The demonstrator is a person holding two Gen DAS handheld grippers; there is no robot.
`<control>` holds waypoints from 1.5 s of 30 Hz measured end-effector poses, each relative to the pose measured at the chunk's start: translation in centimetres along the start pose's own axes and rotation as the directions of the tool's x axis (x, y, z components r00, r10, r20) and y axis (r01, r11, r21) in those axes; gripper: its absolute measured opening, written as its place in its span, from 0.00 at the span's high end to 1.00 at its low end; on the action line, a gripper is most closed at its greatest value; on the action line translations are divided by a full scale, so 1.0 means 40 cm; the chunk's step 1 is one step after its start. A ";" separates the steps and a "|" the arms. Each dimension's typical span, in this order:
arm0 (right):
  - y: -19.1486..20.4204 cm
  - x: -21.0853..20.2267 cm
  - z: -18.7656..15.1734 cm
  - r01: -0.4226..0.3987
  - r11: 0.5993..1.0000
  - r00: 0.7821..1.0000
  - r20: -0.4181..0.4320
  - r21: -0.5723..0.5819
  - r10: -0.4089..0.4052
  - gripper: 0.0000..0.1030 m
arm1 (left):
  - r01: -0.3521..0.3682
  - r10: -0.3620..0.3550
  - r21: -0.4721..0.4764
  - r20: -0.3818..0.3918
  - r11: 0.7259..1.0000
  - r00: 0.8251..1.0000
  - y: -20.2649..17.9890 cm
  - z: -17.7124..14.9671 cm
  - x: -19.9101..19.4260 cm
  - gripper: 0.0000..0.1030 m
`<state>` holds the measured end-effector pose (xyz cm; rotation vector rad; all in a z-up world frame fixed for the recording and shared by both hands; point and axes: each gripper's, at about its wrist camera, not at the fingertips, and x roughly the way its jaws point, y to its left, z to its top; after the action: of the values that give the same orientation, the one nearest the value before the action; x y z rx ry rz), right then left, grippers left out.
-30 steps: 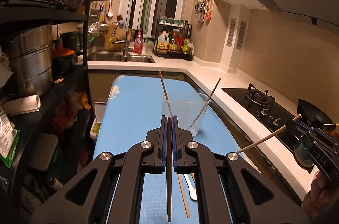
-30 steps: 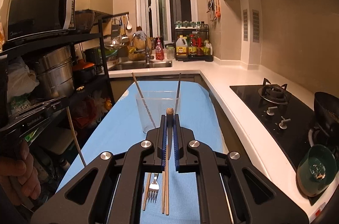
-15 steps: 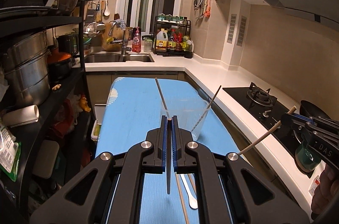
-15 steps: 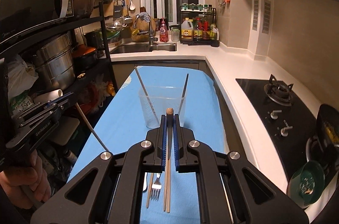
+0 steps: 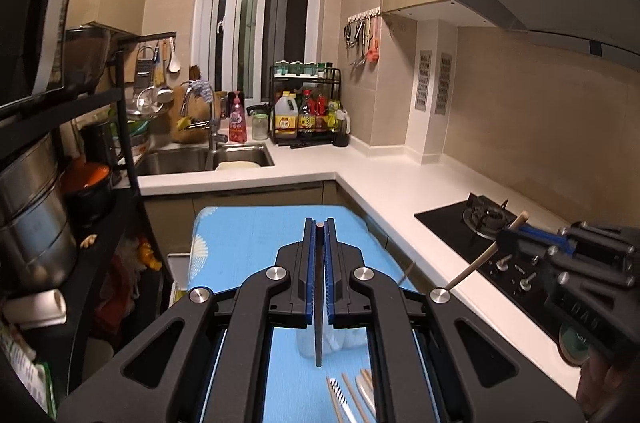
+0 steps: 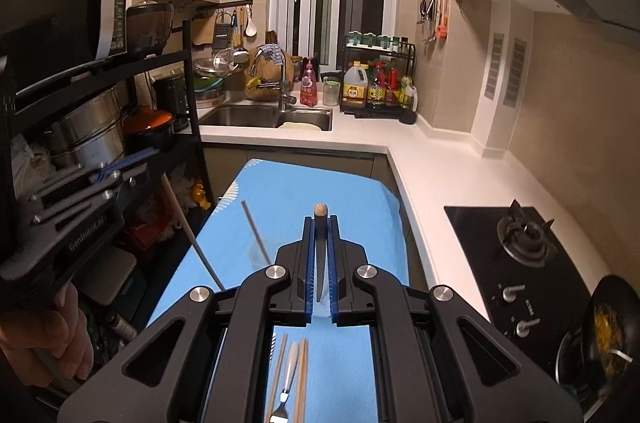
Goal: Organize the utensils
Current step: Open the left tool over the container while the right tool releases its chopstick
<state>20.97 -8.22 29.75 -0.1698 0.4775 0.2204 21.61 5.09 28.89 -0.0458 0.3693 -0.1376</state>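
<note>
Two chopsticks clamped, one in each of my tongs

Two kitchen counters meet in a corner ahead of me, with a sink (image 5: 208,159) at the far end, a bottle rack (image 5: 306,111) beside it and a gas hob (image 6: 524,239) on the right. Black shelving (image 6: 100,71) with steel pots stands close on the left. Below lies a blue cloth-covered board (image 5: 248,247).

My left gripper (image 5: 319,223) is closed on a dark chopstick (image 5: 318,323) hanging downward. My right gripper (image 6: 320,219) pinches a pale chopstick (image 5: 472,267), cork-coloured end upward. Beneath them stands a clear cup (image 5: 340,343), mostly hidden; a fork (image 6: 286,383) and more chopsticks (image 6: 302,379) lie flat on the cloth
</note>
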 end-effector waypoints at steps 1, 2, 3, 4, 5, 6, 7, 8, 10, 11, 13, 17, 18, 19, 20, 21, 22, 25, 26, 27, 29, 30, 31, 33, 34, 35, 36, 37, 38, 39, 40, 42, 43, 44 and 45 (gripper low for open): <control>0.002 0.014 0.010 0.001 1.000 1.000 -0.001 -0.006 -0.001 0.94 | 0.006 -0.006 -0.010 0.004 1.000 1.000 0.003 0.015 0.014 0.96; 0.002 0.030 0.019 0.002 1.000 1.000 -0.002 -0.009 -0.002 0.94 | 0.011 -0.011 -0.018 0.008 1.000 1.000 0.006 0.025 0.029 0.96; 0.002 0.044 0.026 0.002 1.000 1.000 -0.003 -0.011 -0.002 0.94 | 0.016 -0.016 -0.026 0.013 1.000 1.000 0.010 0.035 0.042 0.96; 0.002 0.061 0.033 0.001 1.000 1.000 -0.004 -0.014 -0.001 0.94 | 0.026 -0.025 -0.035 0.021 0.999 0.999 0.014 0.047 0.057 0.96; 0.001 0.075 0.038 -0.001 1.000 1.000 -0.004 -0.016 0.001 0.94 | 0.034 -0.032 -0.043 0.029 0.999 0.999 0.017 0.056 0.071 0.96; -0.001 0.089 0.042 -0.002 1.000 1.000 -0.003 -0.018 0.002 0.94 | 0.041 -0.040 -0.052 0.035 0.998 0.999 0.021 0.064 0.087 0.96; -0.003 0.104 0.044 -0.003 1.000 1.000 -0.002 -0.016 0.003 0.94 | 0.047 -0.045 -0.060 0.039 0.997 0.998 0.024 0.071 0.101 0.96; -0.006 0.118 0.046 -0.005 1.000 1.000 -0.004 -0.014 0.004 0.94 | 0.053 -0.050 -0.066 0.042 0.996 0.998 0.026 0.075 0.117 0.96; -0.006 0.149 0.045 -0.007 1.000 1.000 -0.015 -0.012 0.007 0.94 | 0.051 -0.049 -0.064 0.037 0.997 0.998 0.022 0.072 0.154 0.96; -0.007 0.165 0.041 -0.007 1.000 1.000 -0.023 -0.012 0.007 0.94 | 0.047 -0.046 -0.060 0.029 0.997 0.999 0.021 0.067 0.174 0.96; -0.003 0.197 0.029 -0.011 1.000 0.999 -0.043 -0.016 0.011 0.94 | 0.042 -0.042 -0.057 -0.002 0.997 0.999 0.018 0.045 0.222 0.96; 0.001 0.248 -0.007 -0.022 1.000 0.997 -0.077 -0.013 0.021 0.94 | 0.033 -0.036 -0.043 -0.070 0.999 0.997 0.009 -0.011 0.297 0.96; 0.000 0.256 -0.017 -0.024 1.000 0.996 -0.083 -0.011 0.023 0.94 | 0.032 -0.036 -0.048 -0.081 0.998 0.996 0.012 -0.022 0.306 0.96; 0.000 0.265 -0.029 -0.025 1.000 0.996 -0.089 -0.007 0.025 0.94 | 0.031 -0.036 -0.054 -0.097 0.998 0.995 0.013 -0.038 0.317 0.96; -0.001 0.271 -0.038 -0.027 1.000 0.995 -0.095 -0.005 0.026 0.94 | 0.029 -0.035 -0.054 -0.108 0.998 0.993 0.012 -0.050 0.324 0.96; -0.001 0.278 -0.046 -0.027 1.000 0.995 -0.100 -0.003 0.027 0.94 | 0.024 -0.030 -0.048 -0.120 0.999 0.992 0.008 -0.062 0.332 0.96; -0.003 0.285 -0.053 -0.027 1.000 0.994 -0.106 -0.002 0.026 0.94 | 0.020 -0.025 -0.043 -0.125 0.999 0.992 0.006 -0.069 0.336 0.96; -0.003 0.296 -0.064 -0.023 1.000 0.993 -0.113 -0.001 0.023 0.94 | 0.013 -0.017 -0.033 -0.136 0.999 0.991 0.003 -0.079 0.344 0.96; -0.003 0.298 -0.067 -0.022 1.000 0.993 -0.113 -0.002 0.021 0.94 | 0.012 -0.017 -0.035 -0.138 0.999 0.990 0.002 -0.081 0.343 0.96; -0.005 0.300 -0.069 -0.020 1.000 0.993 -0.113 -0.001 0.020 0.94 | 0.011 -0.016 -0.037 -0.139 0.999 0.990 0.002 -0.081 0.345 0.96; -0.009 0.302 -0.071 -0.017 1.000 0.994 -0.108 0.006 0.018 0.94 | 0.012 -0.018 -0.040 -0.143 0.999 0.990 0.002 -0.083 0.347 0.96; -0.011 0.302 -0.069 -0.012 1.000 0.995 -0.104 0.006 0.012 0.94 | 0.010 -0.016 -0.040 -0.146 0.999 0.989 0.004 -0.083 0.349 0.96; -0.013 0.299 -0.069 -0.001 1.000 0.995 -0.097 0.008 0.001 0.91 | 0.005 -0.011 -0.041 -0.151 0.999 0.988 0.004 -0.083 0.348 0.95; -0.021 0.284 -0.067 0.006 1.000 0.997 -0.082 0.024 -0.004 0.64 | -0.007 0.001 -0.043 -0.146 0.999 0.989 0.006 -0.083 0.339 0.89; -0.027 0.272 -0.067 0.007 0.999 0.998 -0.069 0.033 -0.005 0.61 | -0.010 0.004 -0.042 -0.139 0.999 0.990 0.006 -0.083 0.328 0.78; -0.029 0.261 -0.069 0.013 0.999 0.998 -0.061 0.035 -0.011 0.61 | -0.013 0.008 -0.040 -0.128 0.999 0.992 0.006 -0.084 0.316 0.74; -0.030 0.250 -0.074 0.016 0.999 0.998 -0.056 0.034 -0.014 0.61 | -0.020 0.016 -0.035 -0.120 0.999 0.993 0.005 -0.086 0.305 0.73; -0.029 0.233 -0.082 0.017 0.999 0.999 -0.047 0.032 -0.016 0.61 | -0.030 0.027 -0.030 -0.115 0.999 0.993 0.004 -0.089 0.292 0.73; -0.028 0.215 -0.093 0.020 0.999 0.999 -0.035 0.031 -0.019 0.61 | -0.037 0.033 -0.029 -0.112 0.999 0.993 0.003 -0.095 0.280 0.73; -0.027 0.199 -0.103 0.021 0.999 1.000 -0.022 0.030 -0.021 0.61 | -0.041 0.038 -0.030 -0.110 0.999 0.993 0.004 -0.101 0.269 0.73; -0.025 0.175 -0.120 0.024 0.999 1.000 -0.005 0.030 -0.024 0.61 | -0.049 0.045 -0.030 -0.104 0.998 0.994 0.005 -0.112 0.251 0.73; -0.023 0.132 -0.157 0.028 0.999 0.999 0.024 0.034 -0.029 0.61 | -0.058 0.056 -0.025 -0.096 0.998 0.994 0.002 -0.138 0.216 0.73; -0.022 0.115 -0.176 0.028 0.999 0.999 0.034 0.038 -0.029 0.61 | -0.062 0.059 -0.024 -0.091 0.998 0.994 0.001 -0.154 0.197 0.73; -0.020 0.097 -0.199 0.024 0.999 0.999 0.043 0.042 -0.026 0.61 | -0.067 0.064 -0.025 -0.088 0.997 0.994 0.001 -0.173 0.178 0.73; -0.018 0.081 -0.223 0.023 0.999 0.998 0.052 0.045 -0.025 0.61 | -0.071 0.069 -0.024 -0.088 0.997 0.994 0.000 -0.194 0.160 0.73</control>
<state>20.09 -10.26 20.51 -0.1265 0.4274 0.1900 24.71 4.05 19.39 -0.0539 0.4592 -0.0650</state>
